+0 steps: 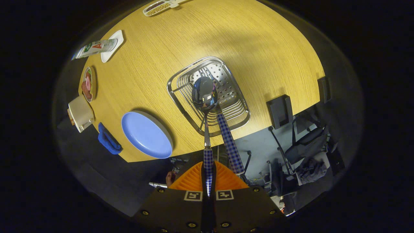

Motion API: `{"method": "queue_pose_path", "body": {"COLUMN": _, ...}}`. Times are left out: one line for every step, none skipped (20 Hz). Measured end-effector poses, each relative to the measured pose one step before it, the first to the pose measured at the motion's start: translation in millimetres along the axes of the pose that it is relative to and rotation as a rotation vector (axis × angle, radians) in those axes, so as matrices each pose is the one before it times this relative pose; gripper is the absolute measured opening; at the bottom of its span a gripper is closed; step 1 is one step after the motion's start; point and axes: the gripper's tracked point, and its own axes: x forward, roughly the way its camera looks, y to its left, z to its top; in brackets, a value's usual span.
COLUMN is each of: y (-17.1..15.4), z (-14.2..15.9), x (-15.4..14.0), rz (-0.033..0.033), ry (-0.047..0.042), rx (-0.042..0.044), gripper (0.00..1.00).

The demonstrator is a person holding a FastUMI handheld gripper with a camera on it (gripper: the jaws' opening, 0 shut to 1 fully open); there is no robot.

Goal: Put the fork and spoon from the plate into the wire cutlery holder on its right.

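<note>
My gripper (208, 181) is shut on the checked handle of the spoon (204, 94), which points straight ahead of the fingers. Its shiny bowl hangs over the wire cutlery holder (181, 103). A second checked handle, the fork (229, 144), stands in the holder and leans out over its near rim, just right of the spoon. The blue plate (146, 134) lies bare to the left of the holder, near the table edge.
A wooden table (258, 48) carries a blue cloth (109, 139), a cream cup (80, 113), a small dish (88, 84), a bottle (95, 48) on a white coaster, and a tray (160, 6) at the far side. Two dark blocks (279, 110) sit right of the holder.
</note>
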Motion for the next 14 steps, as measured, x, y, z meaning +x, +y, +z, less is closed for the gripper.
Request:
{"method": "queue_pose_path", "body": {"y": 2.43, "z": 0.94, "x": 1.79, "rz": 0.00113, "ry": 0.00912, "rx": 0.00036, "gripper": 0.01}}
{"method": "queue_pose_path", "body": {"y": 1.42, "z": 1.73, "x": 0.6, "rz": -0.00476, "ry": 0.00837, "rx": -0.00077, "gripper": 0.03}}
{"method": "queue_pose_path", "body": {"y": 0.11, "z": 2.69, "x": -0.54, "rz": -0.01136, "ry": 0.00261, "rx": -0.00656, "gripper": 0.03}}
{"method": "queue_pose_path", "body": {"y": -1.39, "z": 3.21, "x": -0.52, "rz": -0.01466, "ry": 0.0053, "rx": -0.009, "gripper": 0.03}}
{"method": "queue_pose_path", "body": {"y": -0.52, "z": 1.07, "x": -0.49, "rz": -0.01303, "ry": 0.00828, "rx": -0.0015, "gripper": 0.03}}
{"method": "queue_pose_path", "body": {"y": -0.31, "z": 1.82, "x": -0.67, "rz": -0.00574, "ry": 0.00898, "rx": -0.00022, "gripper": 0.03}}
{"method": "queue_pose_path", "body": {"y": -1.28, "z": 1.38, "x": 0.98, "rz": -0.0065, "ry": 0.00824, "rx": -0.0035, "gripper": 0.03}}
{"method": "queue_pose_path", "body": {"y": -0.61, "z": 2.06, "x": 0.12, "rz": -0.00875, "ry": 0.00667, "rx": -0.00443, "gripper": 0.03}}
{"method": "queue_pose_path", "body": {"y": -0.37, "z": -0.68, "x": 2.17, "rz": -0.00977, "ry": 0.00703, "rx": -0.0074, "gripper": 0.03}}
{"method": "queue_pose_path", "body": {"y": 0.72, "z": 1.55, "x": -0.81, "rz": -0.00675, "ry": 0.00893, "rx": -0.00395, "gripper": 0.03}}
{"method": "queue_pose_path", "body": {"y": -2.3, "z": -2.27, "x": 2.14, "rz": -0.00377, "ry": 0.0087, "rx": 0.00066, "gripper": 0.03}}
{"method": "queue_pose_path", "body": {"y": -0.67, "z": -1.06, "x": -0.59, "rz": -0.00776, "ry": 0.00947, "rx": 0.00003, "gripper": 0.08}}
{"method": "queue_pose_path", "body": {"y": -1.04, "z": 2.19, "x": -0.8, "rz": -0.00765, "ry": 0.00309, "rx": -0.00534, "gripper": 0.08}}
{"method": "queue_pose_path", "body": {"y": -1.44, "z": 1.6, "x": -0.54, "rz": -0.00729, "ry": 0.00314, "rx": -0.00403, "gripper": 0.08}}
